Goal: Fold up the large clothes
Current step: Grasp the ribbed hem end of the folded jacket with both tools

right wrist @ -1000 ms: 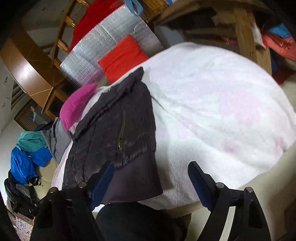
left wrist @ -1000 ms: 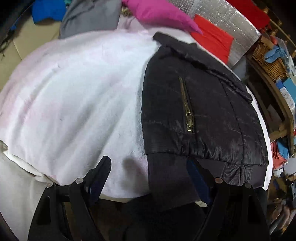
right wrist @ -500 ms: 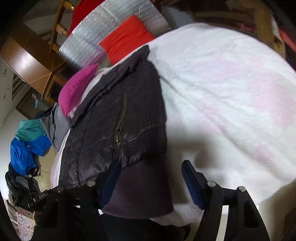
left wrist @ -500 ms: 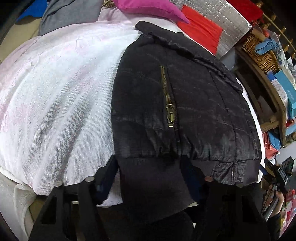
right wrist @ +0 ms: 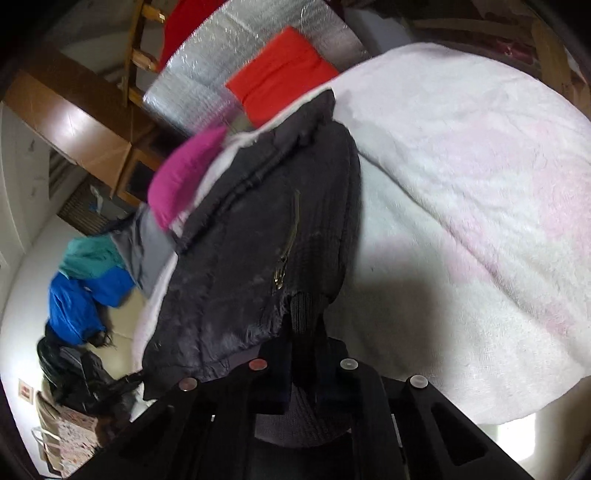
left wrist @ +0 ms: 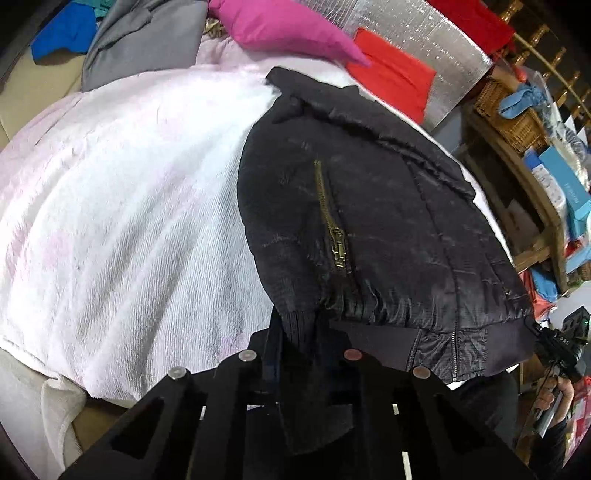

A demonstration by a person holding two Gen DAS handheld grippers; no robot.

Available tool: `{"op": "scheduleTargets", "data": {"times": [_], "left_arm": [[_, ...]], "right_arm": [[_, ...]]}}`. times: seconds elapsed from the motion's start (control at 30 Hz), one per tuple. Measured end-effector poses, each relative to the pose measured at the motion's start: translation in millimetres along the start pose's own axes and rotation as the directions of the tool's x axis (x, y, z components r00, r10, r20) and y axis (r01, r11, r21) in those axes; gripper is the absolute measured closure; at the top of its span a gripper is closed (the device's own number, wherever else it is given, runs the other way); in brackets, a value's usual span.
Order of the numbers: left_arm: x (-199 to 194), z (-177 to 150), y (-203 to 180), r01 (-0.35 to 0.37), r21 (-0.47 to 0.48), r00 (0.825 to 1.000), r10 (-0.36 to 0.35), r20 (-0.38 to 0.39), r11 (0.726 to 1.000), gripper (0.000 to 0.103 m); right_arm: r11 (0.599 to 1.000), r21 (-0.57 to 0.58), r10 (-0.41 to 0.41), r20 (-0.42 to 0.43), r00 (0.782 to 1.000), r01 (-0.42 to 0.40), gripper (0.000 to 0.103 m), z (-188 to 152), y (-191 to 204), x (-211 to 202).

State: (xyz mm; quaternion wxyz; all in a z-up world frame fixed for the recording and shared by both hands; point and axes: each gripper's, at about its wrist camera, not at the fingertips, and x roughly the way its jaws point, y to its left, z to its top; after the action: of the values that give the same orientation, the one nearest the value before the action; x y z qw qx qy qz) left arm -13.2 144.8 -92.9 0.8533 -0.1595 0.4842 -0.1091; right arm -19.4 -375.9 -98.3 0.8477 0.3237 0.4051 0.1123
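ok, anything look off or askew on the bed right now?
Mainly the black jacket: it lies at the blanket's edge, its ribbed hem hanging over, bunched where the left gripper and right gripper pinch it. No damage or spill shows. Loose clothes are piled beside the bed.

A white blanket point(left wrist: 122, 206) covered the bed. At its far edge lay a pink cushion point(left wrist: 280, 27), a red cloth point(left wrist: 395, 79) and a grey garment point(left wrist: 147, 40).

Left gripper point(left wrist: 295, 332), black slotted plastic frame, round silver and reddish screw heads, right gripper point(right wrist: 306, 343) alike, dark blue finger pads
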Motion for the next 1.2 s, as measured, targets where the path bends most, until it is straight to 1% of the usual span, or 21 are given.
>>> {"op": "scheduleTargets", "data": {"times": [0.07,0.1,0.13,0.17,0.2,0.23,0.27,0.3,0.33,0.4,0.43,0.47,0.5,0.53,0.6,0.73,0.8,0.9,1.03,1.13,1.2], "left_arm": [[5,-2,5,-0.016,-0.001,1.0,0.016,-0.025,1.0,0.086],[9,-4,7,-0.025,-0.001,0.999,0.025,-0.04,1.0,0.082],[13,-4,8,-0.033,-0.006,0.998,0.032,-0.054,0.999,0.078],[16,-4,10,-0.036,-0.017,0.998,0.035,-0.061,0.999,0.075],[17,-4,12,-0.027,-0.037,0.998,0.024,-0.066,0.999,0.069],[18,-4,14,-0.016,-0.054,0.998,0.013,-0.066,0.998,0.062],[18,-4,15,-0.011,-0.064,0.998,0.007,-0.066,0.998,0.059],[19,-3,15,-0.003,-0.069,0.998,-0.002,-0.063,0.998,0.055],[20,-3,15,0.004,-0.064,0.998,-0.008,-0.063,0.998,0.055],[28,-1,11,0.005,-0.046,0.997,-0.008,-0.076,0.999,0.055],[32,0,8,-0.006,-0.041,0.997,0.003,-0.081,0.999,0.065],[31,0,7,-0.009,-0.038,0.997,0.006,-0.077,0.999,0.07],[29,0,6,-0.009,-0.037,0.997,0.006,-0.071,0.999,0.078],[25,0,6,-0.011,-0.032,0.998,0.009,-0.061,0.999,0.083],[11,2,1,0.004,-0.02,0.999,-0.005,-0.033,1.0,0.086],[-25,7,-5,0.047,-0.016,0.998,-0.047,0.048,0.999,0.087],[-51,11,-10,0.06,-0.013,0.993,-0.058,0.107,0.998,0.087],[-72,10,-15,0.064,0.0,0.987,-0.064,0.151,0.998,0.087],[-72,-8,-4,0.061,-0.006,0.991,-0.06,0.123,0.998,0.087],[-53,-21,7,0.054,-0.036,0.997,-0.052,0.065,0.998,0.087],[-37,-27,11,0.034,-0.046,0.999,-0.032,0.038,0.998,0.087]], "right_arm": [[1.0,-0.004,-0.018,-0.039,0.999,0.018,0.089,-2,-4,10],[0.999,0.009,-0.037,-0.056,0.998,0.037,0.089,-3,-8,16],[0.998,0.036,-0.049,-0.067,0.996,0.052,0.083,-6,-15,21],[0.997,0.052,-0.049,-0.074,0.996,0.053,0.071,-6,-19,24],[0.996,0.076,-0.037,-0.074,0.997,0.043,0.059,-7,-23,26],[0.995,0.099,-0.019,-0.064,0.998,0.025,0.038,-8,-26,25],[0.994,0.104,-0.008,-0.057,0.998,0.014,0.033,-9,-25,26],[0.995,0.096,0.004,-0.058,0.998,0.001,0.033,-9,-23,27],[0.997,0.073,0.011,-0.065,0.998,-0.006,0.033,-9,-19,29],[0.999,0.037,-0.007,-0.093,0.996,0.01,0.047,-8,-14,35],[0.998,0.026,-0.045,-0.117,0.992,0.048,0.061,-7,-12,42],[0.997,0.024,-0.075,-0.122,0.99,0.078,0.071,-6,-12,46],[0.997,0.03,-0.072,-0.131,0.989,0.076,0.085,-5,-13,47],[0.998,0.029,-0.058,-0.121,0.991,0.062,0.092,-4,-10,43],[0.999,0.002,-0.041,-0.099,0.994,0.041,0.094,-1,-1,31],[0.999,-0.012,0.053,-0.039,0.998,-0.053,0.095,9,23,-6],[0.995,-0.003,0.103,-0.013,0.995,-0.103,0.095,14,31,-20],[0.989,-0.014,0.145,0.012,0.989,-0.144,0.095,11,40,-40],[0.99,0.016,0.14,-0.01,0.99,-0.14,0.095,-13,25,-44],[0.991,0.074,0.116,-0.052,0.992,-0.112,0.095,-31,1,-36],[0.993,0.078,0.095,-0.065,0.993,-0.09,0.095,-39,-8,-30]]}}
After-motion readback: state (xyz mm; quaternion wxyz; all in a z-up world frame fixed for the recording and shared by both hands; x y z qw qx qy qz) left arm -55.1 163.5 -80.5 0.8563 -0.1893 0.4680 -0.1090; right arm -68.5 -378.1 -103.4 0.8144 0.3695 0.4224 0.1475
